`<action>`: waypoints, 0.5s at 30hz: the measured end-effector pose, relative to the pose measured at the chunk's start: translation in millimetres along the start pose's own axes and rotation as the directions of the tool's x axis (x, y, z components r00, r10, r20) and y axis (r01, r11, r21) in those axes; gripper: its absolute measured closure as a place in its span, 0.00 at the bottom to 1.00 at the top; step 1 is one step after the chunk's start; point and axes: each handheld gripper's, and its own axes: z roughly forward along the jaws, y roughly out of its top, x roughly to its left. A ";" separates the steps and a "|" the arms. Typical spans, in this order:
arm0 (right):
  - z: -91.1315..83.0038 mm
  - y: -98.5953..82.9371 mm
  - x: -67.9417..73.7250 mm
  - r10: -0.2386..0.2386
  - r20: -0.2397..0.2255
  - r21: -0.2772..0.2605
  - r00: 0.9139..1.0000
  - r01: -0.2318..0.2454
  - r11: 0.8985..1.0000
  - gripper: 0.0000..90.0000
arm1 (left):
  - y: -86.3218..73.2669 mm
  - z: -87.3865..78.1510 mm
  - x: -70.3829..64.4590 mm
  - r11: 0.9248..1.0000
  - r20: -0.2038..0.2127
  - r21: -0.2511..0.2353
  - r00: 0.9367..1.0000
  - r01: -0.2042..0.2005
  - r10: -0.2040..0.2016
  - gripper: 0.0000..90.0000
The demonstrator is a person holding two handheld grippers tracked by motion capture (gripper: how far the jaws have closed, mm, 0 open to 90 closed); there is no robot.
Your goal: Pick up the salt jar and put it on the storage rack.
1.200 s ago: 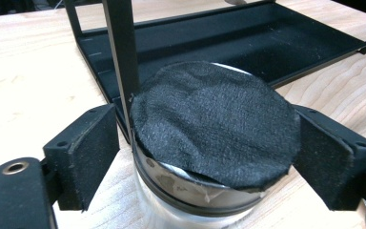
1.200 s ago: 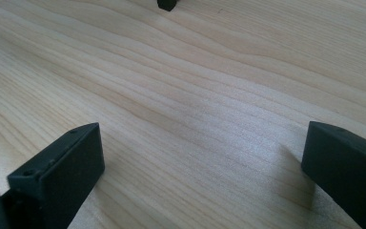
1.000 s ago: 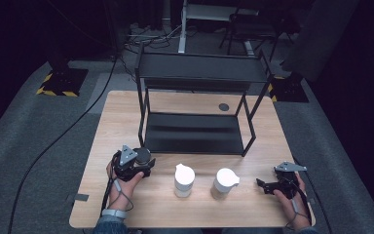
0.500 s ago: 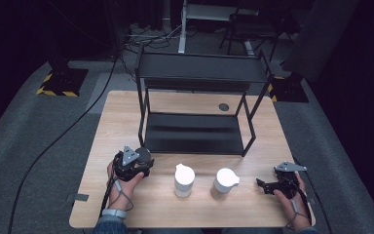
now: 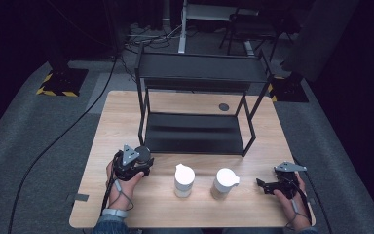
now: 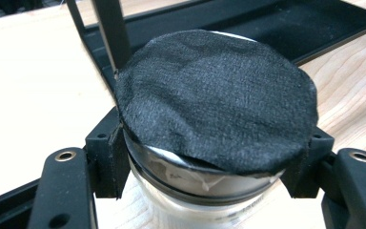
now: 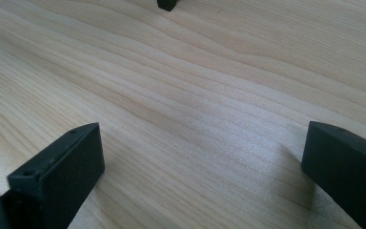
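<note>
As the left gripper (image 6: 205,157) is clamped below the rim of a probably glass jar (image 6: 205,200), hold there gently; the right gripper (image 7: 205,157) stands apart over the surface (image 7: 181,86).

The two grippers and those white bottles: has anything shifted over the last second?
Nothing visibly changed. The left gripper still clamps the black-topped jar beside the black rack, the right gripper still rests open on the table, and both white bottles stand where they were.

Hidden and cut off

Your jar (image 6: 205,191) runs off the bottom edge, its contents masked by the black cloth (image 6: 217,95); your right fingers (image 7: 59,174) are cropped too.
</note>
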 end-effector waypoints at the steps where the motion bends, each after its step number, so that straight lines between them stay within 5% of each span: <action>1: 0.0 0.0 0.0 0.000 -0.001 0.000 1.000 0.000 1.000 0.00 | 1.9 -0.6 -1.1 1.000 0.003 -0.003 1.000 -0.002 0.002 0.35; 15: 0.0 0.0 0.0 0.000 0.000 0.000 1.000 0.000 1.000 0.00 | 29.6 -7.3 -9.5 0.999 0.029 -0.021 0.999 -0.025 0.026 0.35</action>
